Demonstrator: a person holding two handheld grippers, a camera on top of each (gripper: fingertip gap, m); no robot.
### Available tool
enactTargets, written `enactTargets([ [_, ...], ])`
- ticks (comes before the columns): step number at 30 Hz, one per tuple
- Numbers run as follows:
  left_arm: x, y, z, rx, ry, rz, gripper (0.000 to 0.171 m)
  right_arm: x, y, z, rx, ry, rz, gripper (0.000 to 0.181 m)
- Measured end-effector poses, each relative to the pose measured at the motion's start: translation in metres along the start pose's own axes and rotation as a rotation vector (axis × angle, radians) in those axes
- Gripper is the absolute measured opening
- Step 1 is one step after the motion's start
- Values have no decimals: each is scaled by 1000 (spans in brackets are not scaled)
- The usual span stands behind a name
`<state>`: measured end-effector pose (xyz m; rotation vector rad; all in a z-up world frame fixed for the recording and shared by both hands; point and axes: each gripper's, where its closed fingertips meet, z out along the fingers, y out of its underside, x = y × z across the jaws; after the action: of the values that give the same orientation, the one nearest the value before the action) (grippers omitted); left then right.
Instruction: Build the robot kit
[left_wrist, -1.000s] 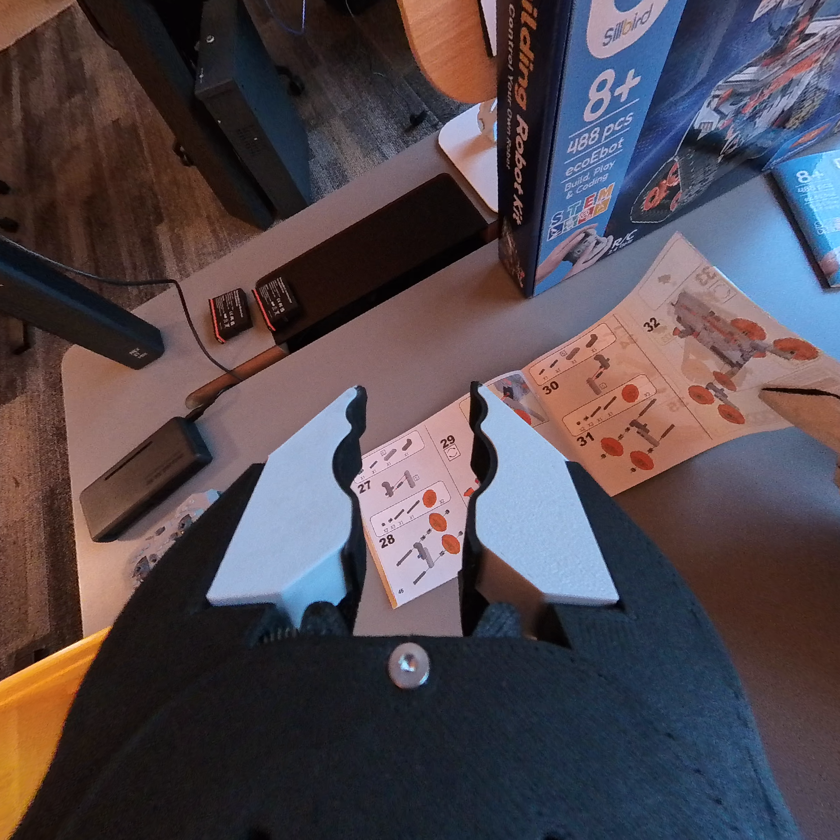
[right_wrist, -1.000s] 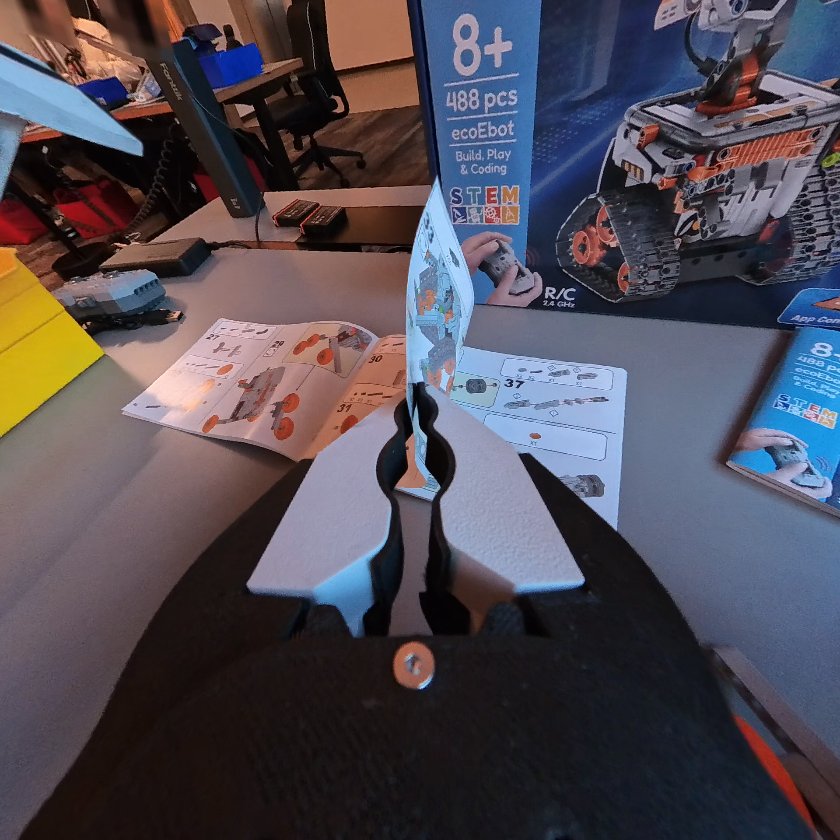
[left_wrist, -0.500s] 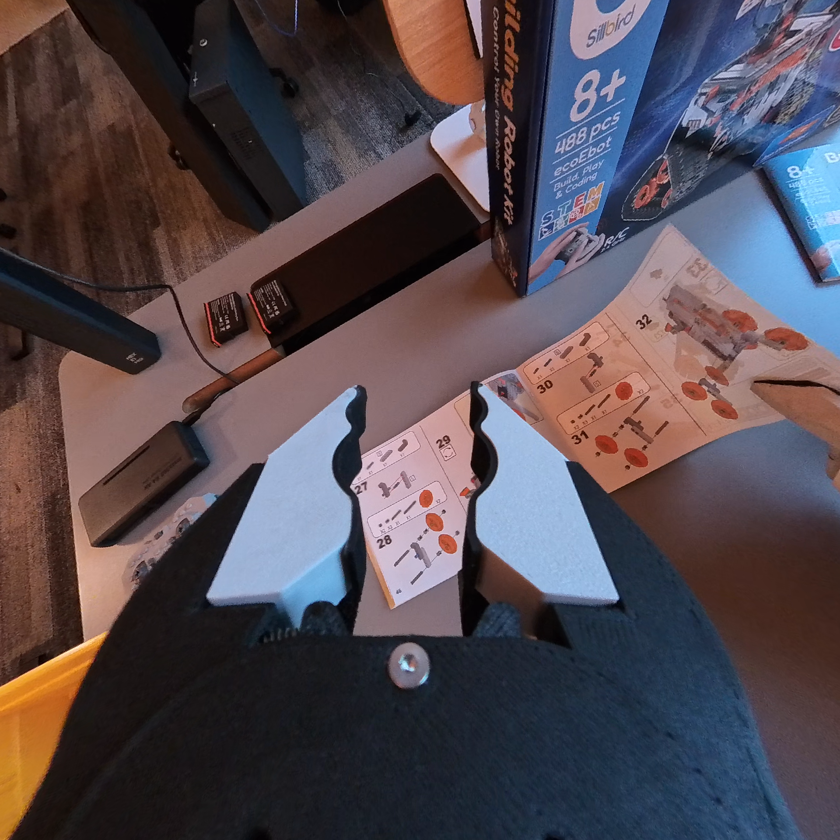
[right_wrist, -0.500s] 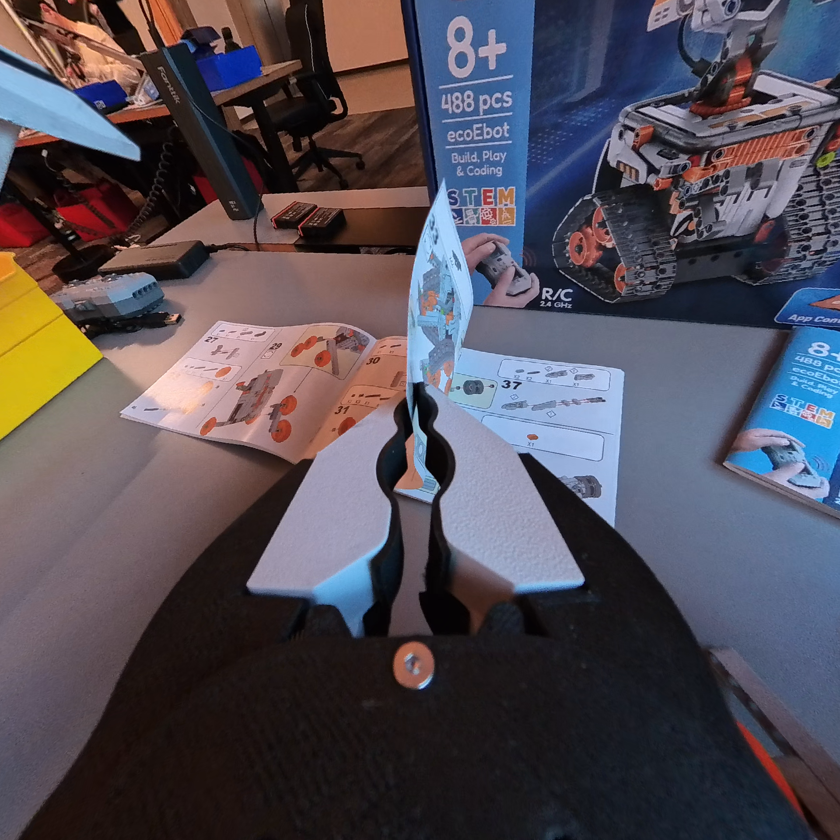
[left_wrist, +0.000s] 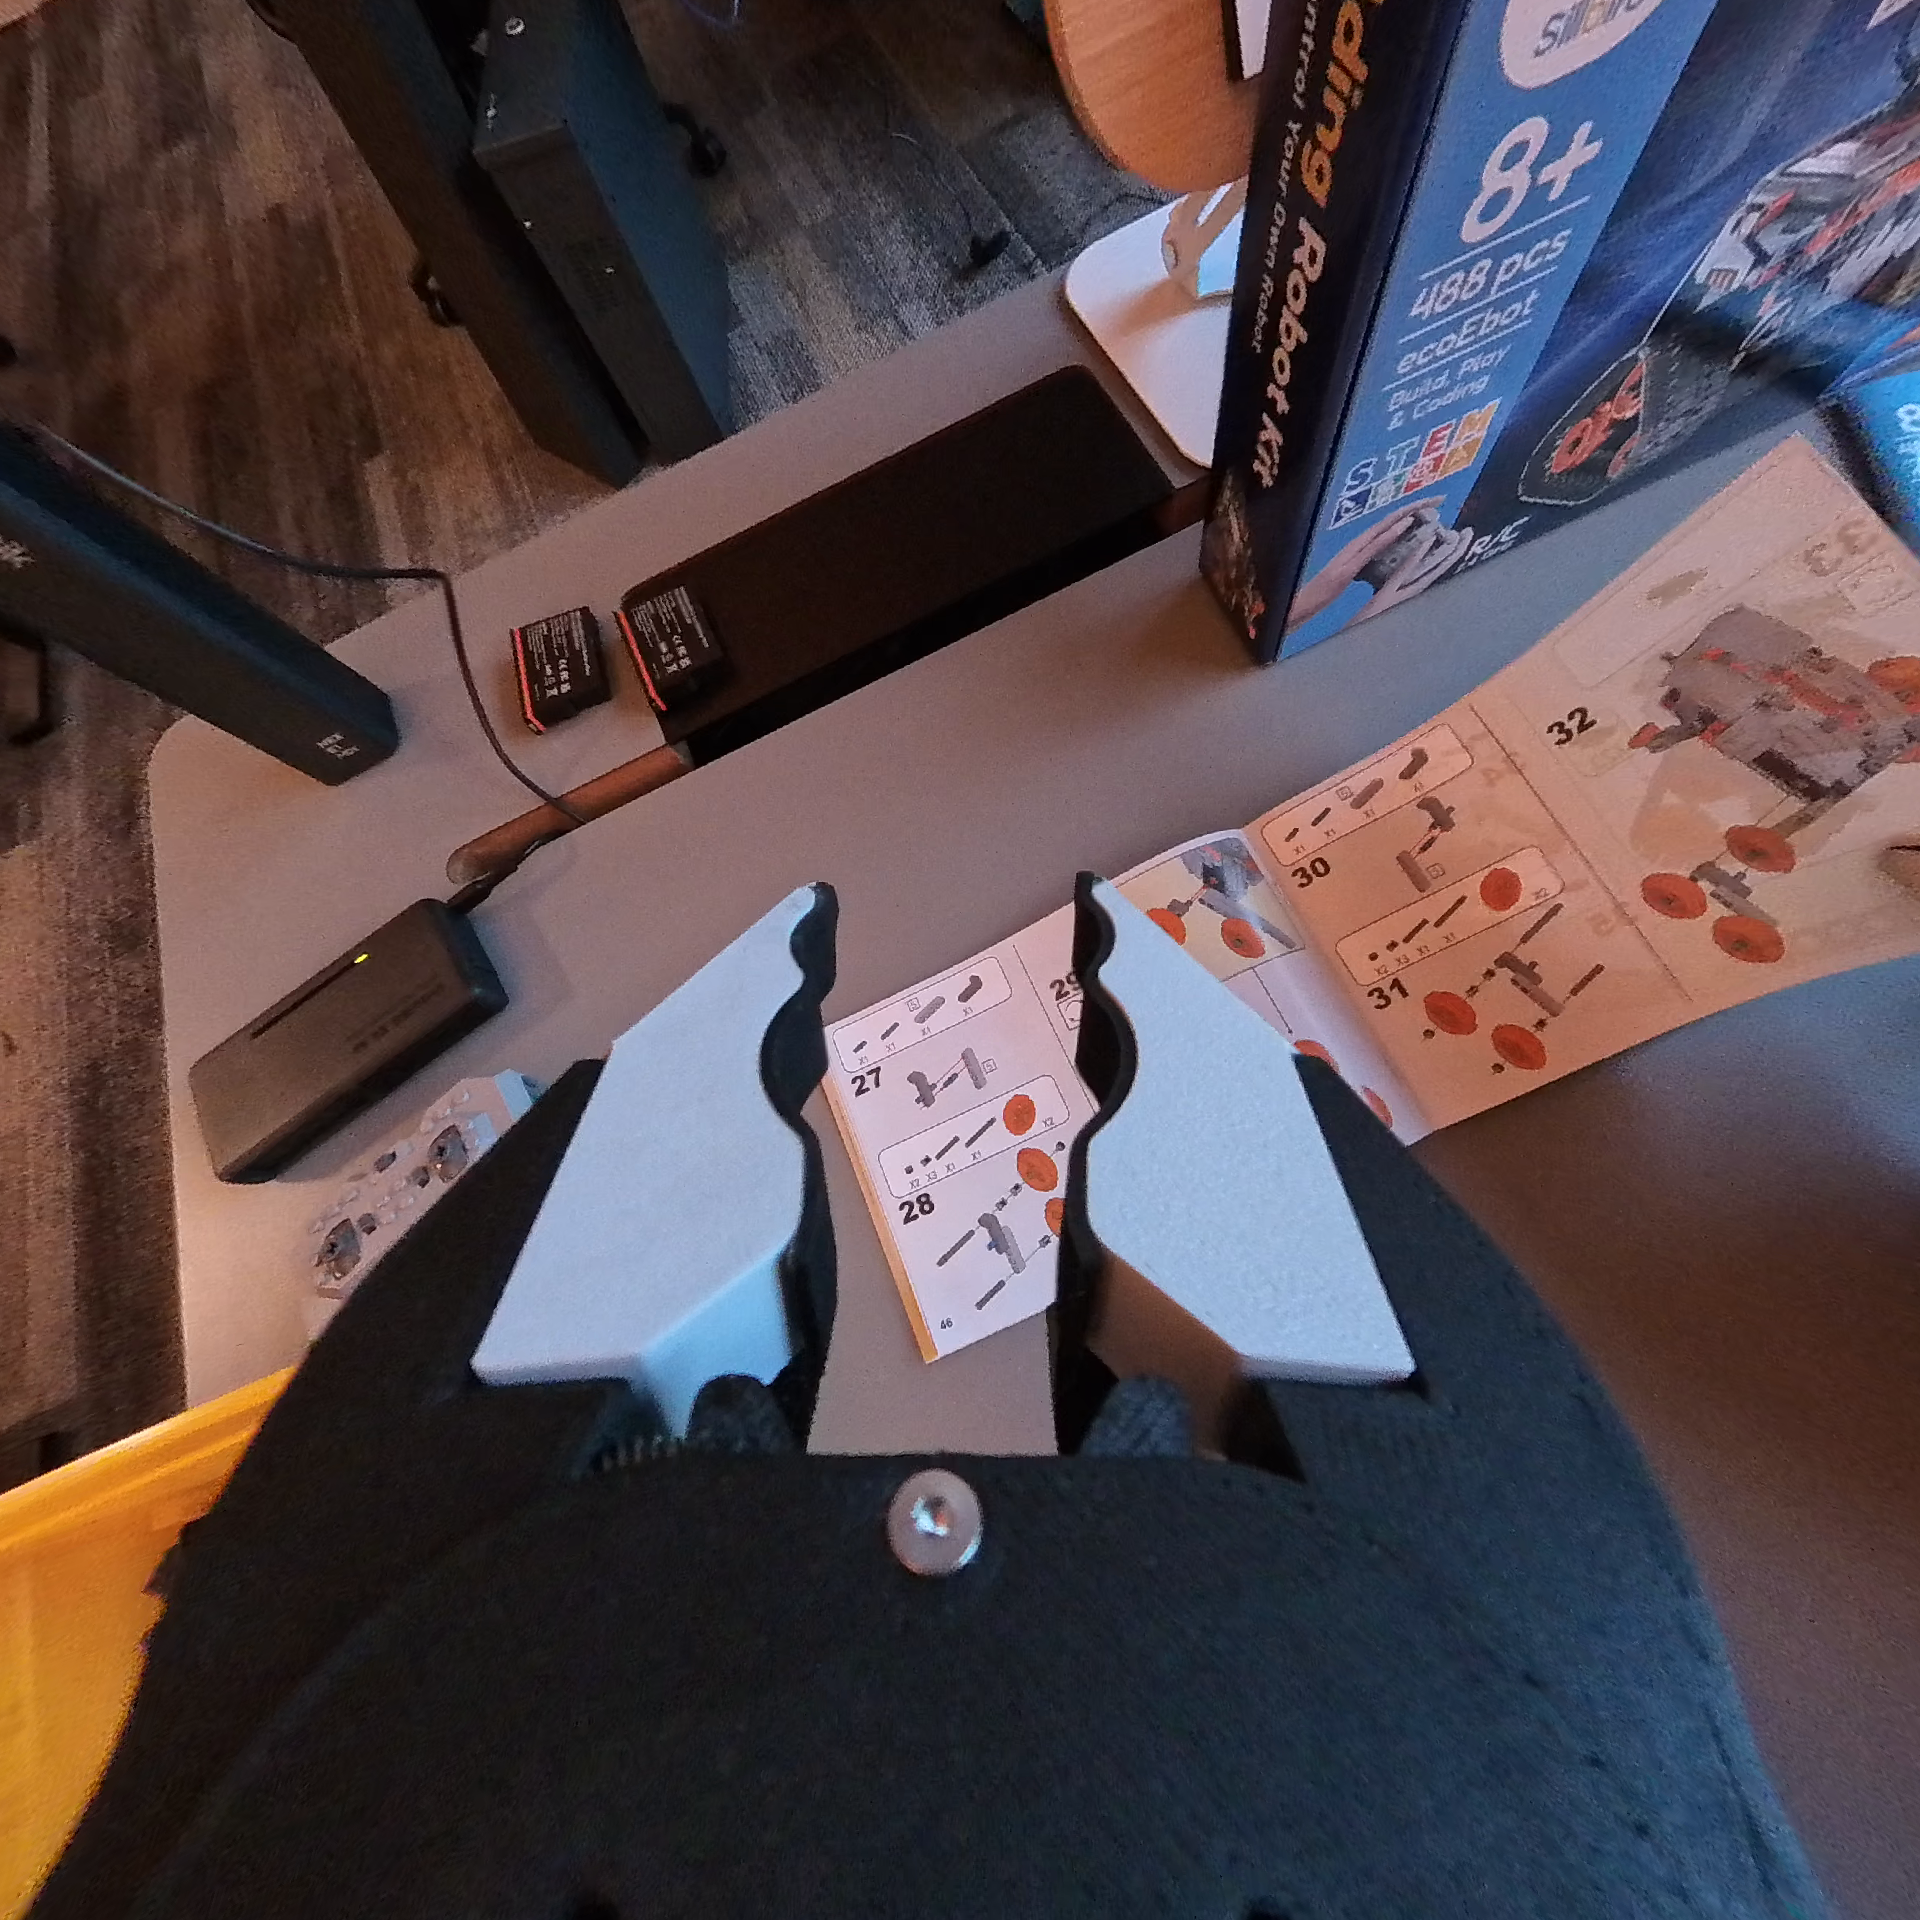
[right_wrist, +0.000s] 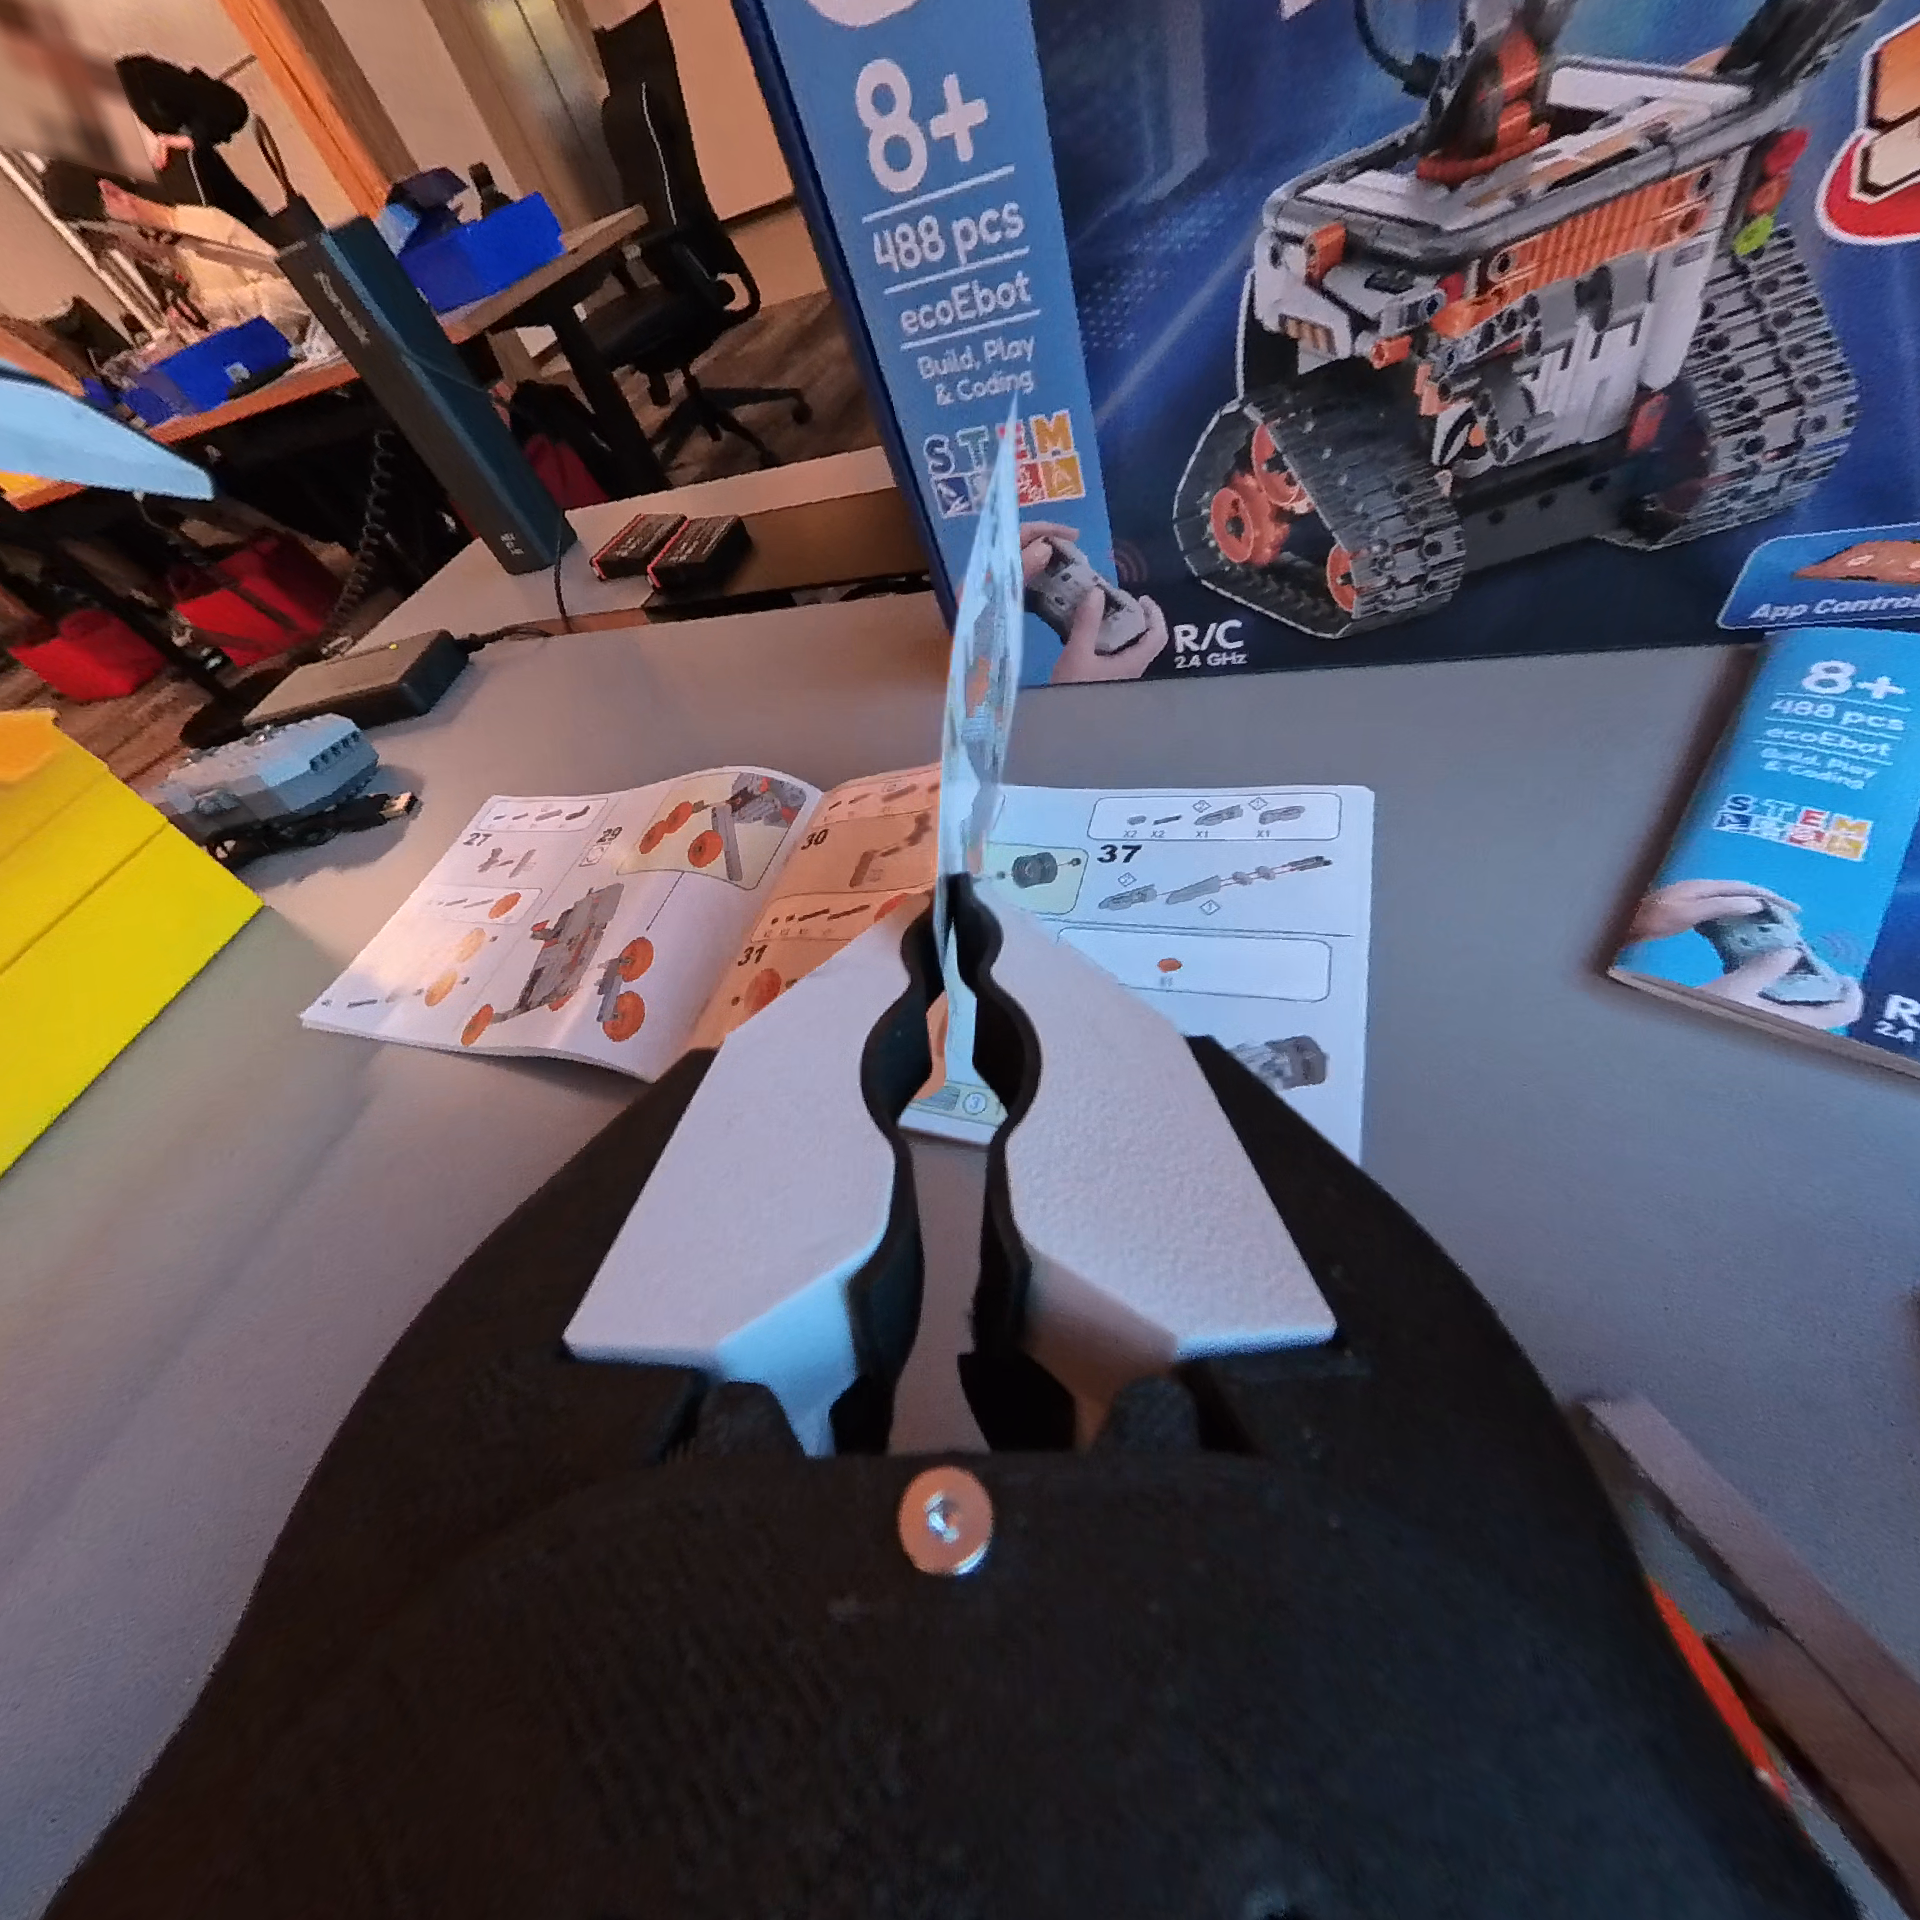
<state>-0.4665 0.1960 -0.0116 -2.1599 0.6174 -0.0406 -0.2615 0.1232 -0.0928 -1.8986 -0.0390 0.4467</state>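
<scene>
While right tongs (right_wrist: 961, 914) pinch one page (right_wrist: 982, 665), two batteries (left_wrist: 618, 665)

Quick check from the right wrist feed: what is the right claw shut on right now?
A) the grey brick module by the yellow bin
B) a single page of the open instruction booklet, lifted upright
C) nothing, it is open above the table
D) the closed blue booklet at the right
B: the right claw pinches one page standing upright off the open instruction booklet; the blue booklet lies untouched.
</scene>
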Motion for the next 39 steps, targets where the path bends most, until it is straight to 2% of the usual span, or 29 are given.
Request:
enactTargets([
  [8, 4, -4, -3, 21, 28, -11, 44, 8, -4, -3, 21, 22, 21, 0],
  [39, 7, -4, -2, 5, 18, 7, 44, 1, -5, -2, 22, -7, 21, 0],
])
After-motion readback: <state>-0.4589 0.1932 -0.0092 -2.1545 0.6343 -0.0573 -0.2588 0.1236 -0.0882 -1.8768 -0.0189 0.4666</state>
